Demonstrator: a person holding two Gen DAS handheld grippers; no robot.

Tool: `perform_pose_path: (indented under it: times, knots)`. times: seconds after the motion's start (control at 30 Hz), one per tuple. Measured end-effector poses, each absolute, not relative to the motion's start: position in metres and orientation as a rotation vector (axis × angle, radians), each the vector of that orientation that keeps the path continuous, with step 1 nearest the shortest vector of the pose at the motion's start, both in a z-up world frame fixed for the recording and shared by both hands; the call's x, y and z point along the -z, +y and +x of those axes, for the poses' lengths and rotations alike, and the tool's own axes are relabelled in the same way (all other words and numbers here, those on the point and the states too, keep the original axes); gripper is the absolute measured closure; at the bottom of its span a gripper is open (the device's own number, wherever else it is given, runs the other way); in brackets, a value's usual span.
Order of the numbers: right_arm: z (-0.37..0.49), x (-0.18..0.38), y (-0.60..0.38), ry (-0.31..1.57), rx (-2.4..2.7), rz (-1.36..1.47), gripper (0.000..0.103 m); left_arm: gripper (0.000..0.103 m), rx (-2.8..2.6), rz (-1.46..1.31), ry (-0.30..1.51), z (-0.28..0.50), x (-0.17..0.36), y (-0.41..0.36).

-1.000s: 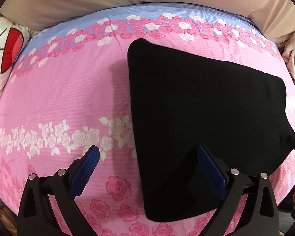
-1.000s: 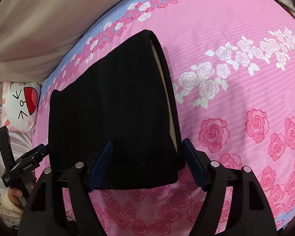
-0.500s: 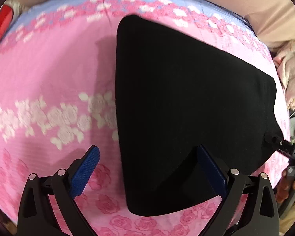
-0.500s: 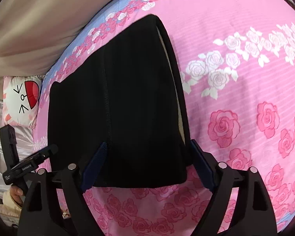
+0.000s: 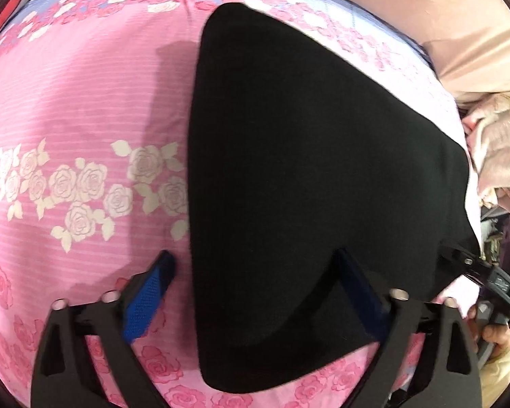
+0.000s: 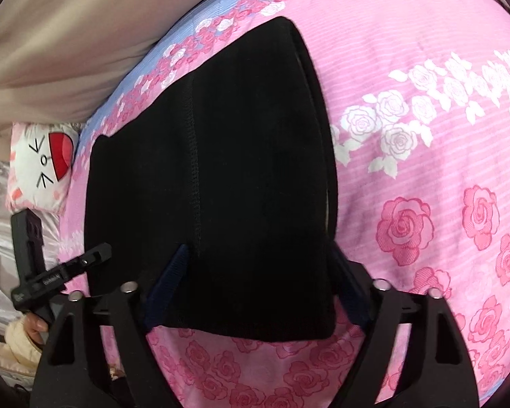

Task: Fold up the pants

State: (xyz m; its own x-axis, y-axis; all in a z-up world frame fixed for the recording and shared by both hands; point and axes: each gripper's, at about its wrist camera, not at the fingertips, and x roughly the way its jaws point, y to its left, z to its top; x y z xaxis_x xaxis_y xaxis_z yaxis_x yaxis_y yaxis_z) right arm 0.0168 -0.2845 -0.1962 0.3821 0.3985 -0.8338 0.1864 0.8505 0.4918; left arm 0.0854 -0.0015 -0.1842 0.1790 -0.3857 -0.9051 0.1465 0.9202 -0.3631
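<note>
Folded black pants [image 5: 306,156] lie flat on a pink rose-print bedspread [image 5: 68,102]. My left gripper [image 5: 253,256] points down over their near left edge. One blue pad is on the bedspread just outside that edge and the other is over the cloth. Its jaws are closing, with the edge between them but not pinched. My right gripper [image 6: 260,253] straddles the near right corner of the pants [image 6: 248,176]. Its jaws are closing too, with cloth between the pads and no visible squeeze. One of the right gripper's fingers [image 5: 465,261] shows at the pants' far corner.
A white cartoon pillow [image 6: 40,166] lies at the bed's left end. Beige fabric [image 6: 68,34] runs along the far side. Pale pink cloth [image 5: 499,156] is piled beyond the right end. The bedspread stretches wide to the left of the pants.
The left gripper has tipped downward and come closer to the pants, and its jaws have narrowed around the left edge. The right gripper's jaws have narrowed over the corner. The pants have not moved.
</note>
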Motion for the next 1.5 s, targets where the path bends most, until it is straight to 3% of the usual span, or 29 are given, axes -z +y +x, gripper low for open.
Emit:
perform_pose_path:
  times: [0.03, 0.07, 0.13, 0.23, 0.33, 0.4, 0.5, 0.57, 0.8, 1.07, 1.13, 1.17, 1.2, 1.3, 1.33, 1.4, 1.47, 1.5]
  knots:
    - [0.017, 0.196, -0.285, 1.187, -0.152, 0.576, 0.038, 0.041, 0.408, -0.226, 1.345, 0.085, 0.183, -0.005]
    - [0.016, 0.195, -0.287, 1.182, -0.163, 0.600, 0.044, 0.042, 0.411, -0.221, 1.345, 0.084, 0.180, -0.008]
    - [0.015, 0.197, -0.291, 1.179, -0.160, 0.644, 0.045, 0.041, 0.406, -0.202, 1.341, 0.084, 0.181, -0.012]
    - [0.017, 0.201, -0.291, 1.184, -0.130, 0.669, 0.035, 0.031, 0.392, -0.230, 1.343, 0.085, 0.186, -0.014]
    - [0.022, 0.198, -0.284, 1.190, -0.095, 0.635, 0.034, 0.029, 0.399, -0.206, 1.352, 0.088, 0.187, -0.022]
    - [0.021, 0.197, -0.281, 1.188, -0.086, 0.636, 0.046, 0.033, 0.411, -0.202, 1.352, 0.089, 0.187, -0.026]
    - [0.018, 0.191, -0.278, 1.181, -0.070, 0.662, 0.062, 0.048, 0.428, -0.224, 1.357, 0.094, 0.184, -0.026]
    - [0.016, 0.186, -0.276, 1.180, -0.053, 0.649, 0.065, 0.060, 0.450, -0.240, 1.355, 0.093, 0.182, -0.020]
    - [0.006, 0.157, -0.271, 1.140, -0.133, 0.636, 0.068, 0.071, 0.522, -0.233, 1.323, 0.079, 0.155, -0.013]
    - [-0.054, 0.165, -0.265, 1.276, -0.332, 0.613, 0.068, 0.070, 0.468, -0.254, 1.395, 0.000, 0.151, 0.008]
    - [-0.069, 0.179, -0.259, 1.318, -0.363, 0.566, 0.060, 0.067, 0.442, -0.210, 1.418, -0.023, 0.163, 0.008]
    - [-0.075, 0.189, -0.257, 1.345, -0.345, 0.518, 0.049, 0.062, 0.428, -0.196, 1.420, -0.027, 0.167, 0.009]
    - [-0.078, 0.192, -0.260, 1.350, -0.322, 0.495, 0.044, 0.061, 0.388, -0.187, 1.429, -0.030, 0.174, 0.011]
    - [-0.087, 0.170, -0.292, 1.262, -0.218, 0.551, 0.044, 0.060, 0.376, -0.261, 1.392, -0.028, 0.156, 0.023]
    - [-0.090, 0.155, -0.302, 1.196, -0.183, 0.547, 0.047, 0.060, 0.371, -0.249, 1.361, -0.029, 0.142, 0.029]
    - [-0.090, 0.114, -0.307, 1.057, -0.193, 0.455, 0.067, 0.060, 0.310, -0.135, 1.227, -0.029, 0.107, 0.031]
    - [-0.076, 0.096, -0.287, 1.022, -0.239, 0.348, 0.081, 0.045, 0.260, -0.006, 1.110, -0.022, 0.086, 0.024]
    - [-0.068, 0.095, -0.274, 1.021, -0.276, 0.309, 0.082, 0.044, 0.263, 0.031, 1.084, -0.016, 0.084, 0.016]
